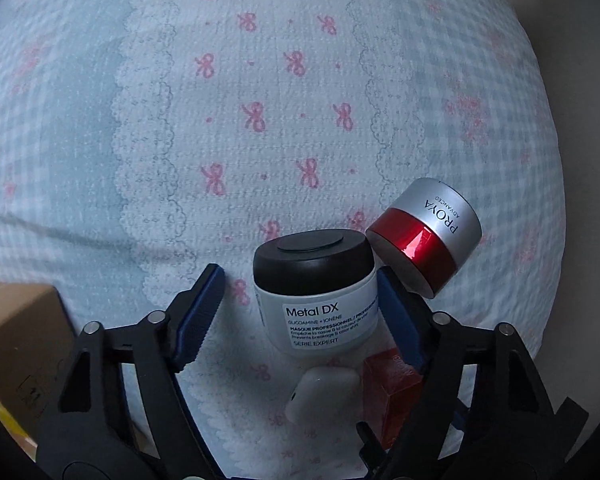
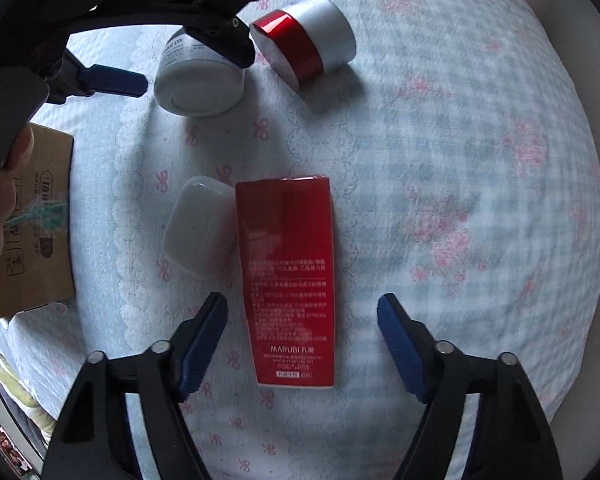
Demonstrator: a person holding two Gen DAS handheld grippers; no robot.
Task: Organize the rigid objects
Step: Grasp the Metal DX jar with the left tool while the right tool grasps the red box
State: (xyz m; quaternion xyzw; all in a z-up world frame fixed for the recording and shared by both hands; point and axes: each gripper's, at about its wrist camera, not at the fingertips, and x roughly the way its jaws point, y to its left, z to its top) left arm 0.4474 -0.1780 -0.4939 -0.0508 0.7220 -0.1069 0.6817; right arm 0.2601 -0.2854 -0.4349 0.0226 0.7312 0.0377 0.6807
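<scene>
**Mia:** What is closest to the right claw (image 2: 302, 344)?

**Ben:** The red Marubi box (image 2: 286, 276). It lies flat on the bed cover (image 2: 440, 140), between the two blue pads. The claw is wide open and touches nothing.

**Mia:** Is the box hard to pick up?

**Ben:** I think it is light and stiff, but shiny, so it could slip. I would pinch its two long sides near the middle, and not squeeze hard, or the card might dent.

**Mia:** What is beside the box?

**Ben:** A small white case (image 2: 200, 226) touches the box's left side. It looks smooth and round at the corners. Left of that, past the edge of the cover, is a brown cardboard box (image 2: 36, 232).

**Mia:** And farther from the red box?

**Ben:** The Metal DX jar (image 1: 316, 292), white with a black lid. The left claw (image 1: 300, 308) is wide open around it. The right pad looks very close to the jar, but I cannot tell if it touches. The left pad is clearly apart.

**Mia:** Is that jar heavy?

**Ben:** Maybe a bit heavy, hard and slick. Grab the white wall under the lid.

**Mia:** And past that jar?

**Ben:** The red and silver Proya jar (image 1: 426, 236), tipped over, leaning right by the black lid.
</scene>
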